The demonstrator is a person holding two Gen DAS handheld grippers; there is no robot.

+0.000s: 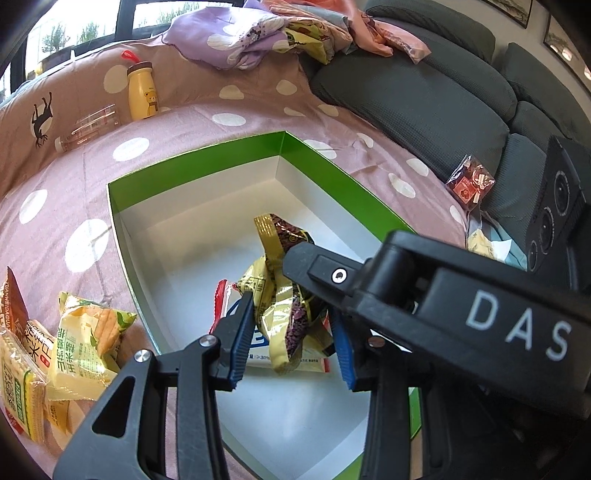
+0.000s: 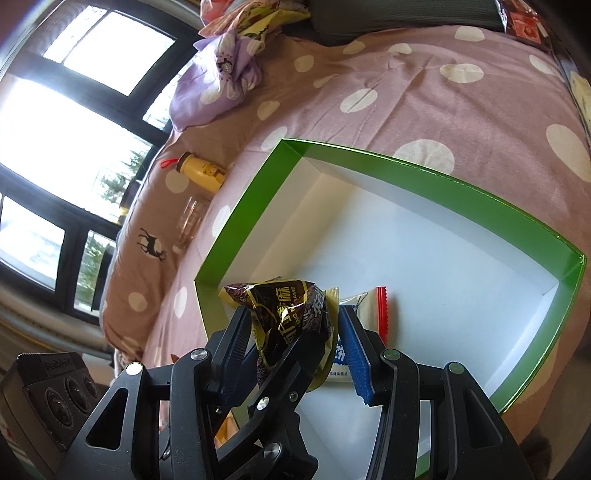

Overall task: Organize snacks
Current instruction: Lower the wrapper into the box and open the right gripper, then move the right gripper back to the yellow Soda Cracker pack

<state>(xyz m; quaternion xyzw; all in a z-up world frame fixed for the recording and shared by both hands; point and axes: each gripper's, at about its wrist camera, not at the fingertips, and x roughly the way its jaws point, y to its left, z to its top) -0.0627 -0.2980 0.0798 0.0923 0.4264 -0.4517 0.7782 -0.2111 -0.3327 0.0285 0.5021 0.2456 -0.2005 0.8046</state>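
A green box (image 1: 122, 236) with a white inside lies open on the polka-dot bedspread; it also shows in the right wrist view (image 2: 240, 221). A dark purple and gold snack packet (image 1: 284, 295) hangs over the box between both grippers. My left gripper (image 1: 291, 339) has its jaws around the packet's lower part, with a gap on the right. My right gripper (image 2: 295, 347) surrounds the packet (image 2: 288, 314) too; its black finger crosses in front in the left wrist view. A white snack pack with red ends (image 1: 221, 306) lies on the box floor beneath.
Several yellow and green snack packs (image 1: 74, 347) lie left of the box. A yellow bear bottle (image 1: 141, 90) and a clear bottle (image 1: 88, 127) lie near the window. A red snack pack (image 1: 471, 182) rests against grey sofa cushions (image 1: 424, 107). Crumpled clothes (image 1: 258, 33) are piled behind.
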